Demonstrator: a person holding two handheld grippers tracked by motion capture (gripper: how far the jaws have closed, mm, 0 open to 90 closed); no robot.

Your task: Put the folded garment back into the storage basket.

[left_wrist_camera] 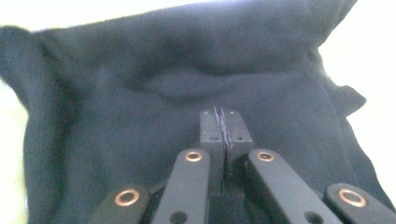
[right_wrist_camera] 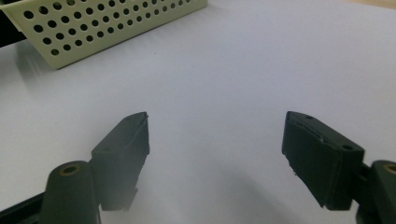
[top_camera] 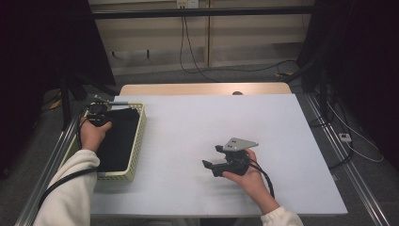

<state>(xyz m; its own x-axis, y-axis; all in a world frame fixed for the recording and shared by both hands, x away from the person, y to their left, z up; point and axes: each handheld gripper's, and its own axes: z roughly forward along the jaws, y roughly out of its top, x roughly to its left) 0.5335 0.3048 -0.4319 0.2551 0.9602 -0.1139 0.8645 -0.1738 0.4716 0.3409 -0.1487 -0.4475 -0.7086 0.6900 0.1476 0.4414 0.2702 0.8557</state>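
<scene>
Black folded cloth lies in the cream perforated basket; with the left gripper pinched shut on a fold, lift slowly and straight up, right gripper waiting open and empty.

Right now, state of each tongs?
Left tongs: shut, tips against the black cloth in the basket; pinch cannot be told.
Right tongs: open, nothing between them, over the table.

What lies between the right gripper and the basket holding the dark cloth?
Nothing: in the high view, only bare white table separates the right gripper from the basket holding the cloth.
</scene>
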